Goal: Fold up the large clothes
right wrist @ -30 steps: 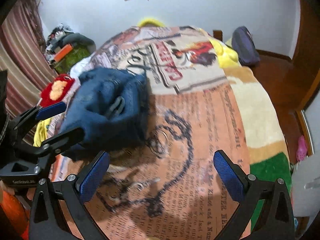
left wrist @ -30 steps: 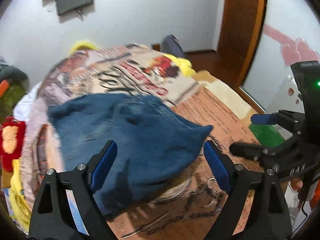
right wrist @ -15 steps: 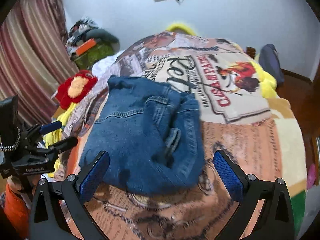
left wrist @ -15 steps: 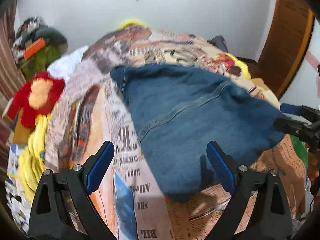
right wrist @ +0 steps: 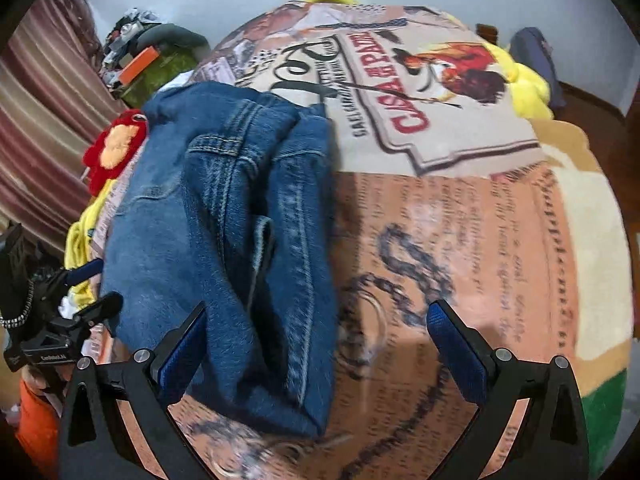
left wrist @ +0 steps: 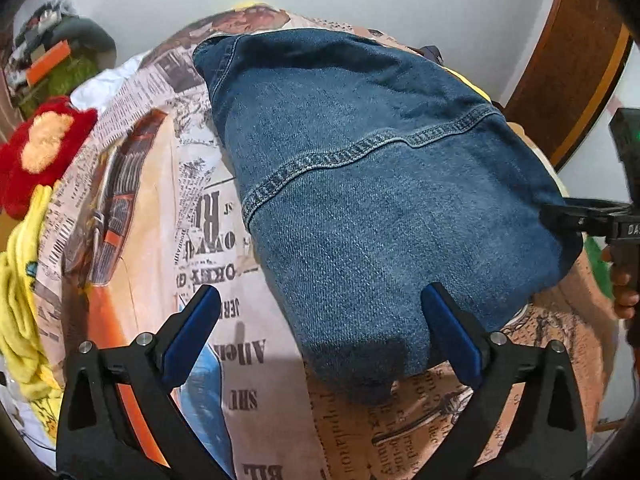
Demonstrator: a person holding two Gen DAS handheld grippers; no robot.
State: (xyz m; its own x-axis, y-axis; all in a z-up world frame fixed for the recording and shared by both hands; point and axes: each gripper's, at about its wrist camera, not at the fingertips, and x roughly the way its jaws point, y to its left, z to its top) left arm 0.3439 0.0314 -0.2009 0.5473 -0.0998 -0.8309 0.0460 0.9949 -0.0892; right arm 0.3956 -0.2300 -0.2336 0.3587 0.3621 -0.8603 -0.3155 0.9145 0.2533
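A folded pair of blue jeans lies on the newspaper-print blanket that covers the bed. My left gripper hovers low over the jeans' near corner. Its jaws are opening, and the corner lies between the blue pads without being pressed. My right gripper stands wide open over the other end of the jeans, whose near folded edge runs past the left finger; nothing is gripped. Each gripper also shows at the edge of the other's view: the right gripper, the left gripper.
A red and orange plush toy and yellow cloth lie at the bed's left side. A green heap with an orange item and a striped curtain stand beyond. A wooden door and a dark bag are at the right.
Both grippers have come down closer to the jeans, which now fill more of each view. The jeans, bunched and blurred a second ago, now lie flat. The left jaws stand slightly wider.
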